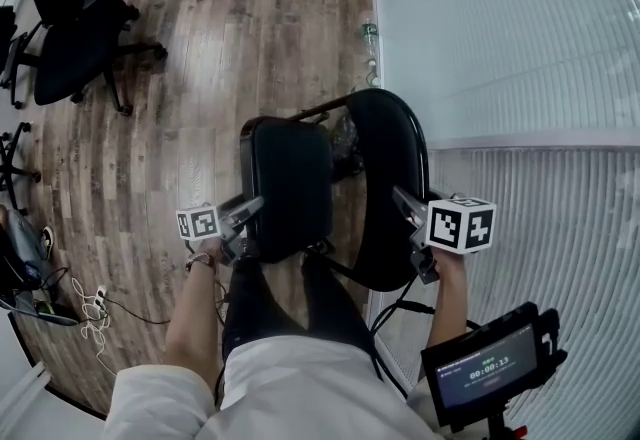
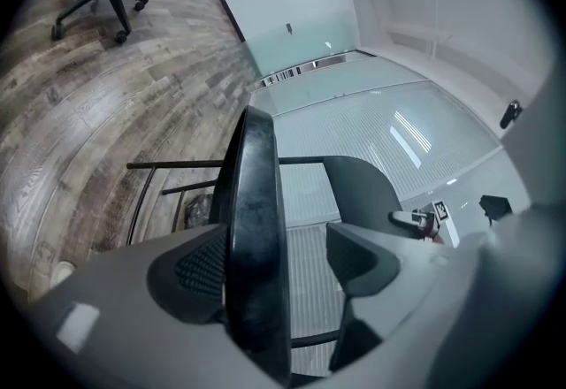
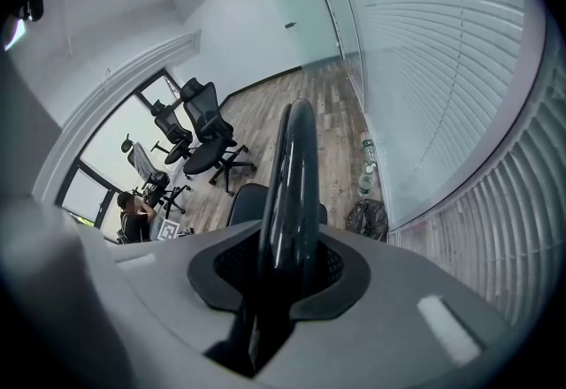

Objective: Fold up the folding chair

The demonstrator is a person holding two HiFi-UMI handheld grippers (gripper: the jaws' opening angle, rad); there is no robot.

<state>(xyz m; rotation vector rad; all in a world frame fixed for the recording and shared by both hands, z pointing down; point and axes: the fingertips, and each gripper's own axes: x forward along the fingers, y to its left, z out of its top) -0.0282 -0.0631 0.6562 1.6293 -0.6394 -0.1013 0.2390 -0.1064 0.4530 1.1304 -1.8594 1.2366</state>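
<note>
In the head view a black folding chair stands against the wall, its padded seat point(image 1: 290, 183) tilted up at the left and its backrest point(image 1: 385, 178) at the right. My left gripper point(image 1: 248, 213) is open around the seat's edge point(image 2: 256, 228); the edge lies against one pad point(image 2: 199, 268), and the other pad point(image 2: 363, 259) stands clear of it. My right gripper point(image 1: 405, 203) is shut on the rim of the backrest point(image 3: 292, 175), with a pad on each side. The seat point(image 3: 248, 202) also shows beyond it.
A glass wall with white blinds point(image 1: 520, 48) runs close along the right. Bottles point(image 1: 370, 33) stand at its foot. Black office chairs point(image 1: 70, 18) stand at the far left on the wood floor, and cables point(image 1: 95, 308) lie near left. A small screen point(image 1: 490, 368) is mounted at lower right.
</note>
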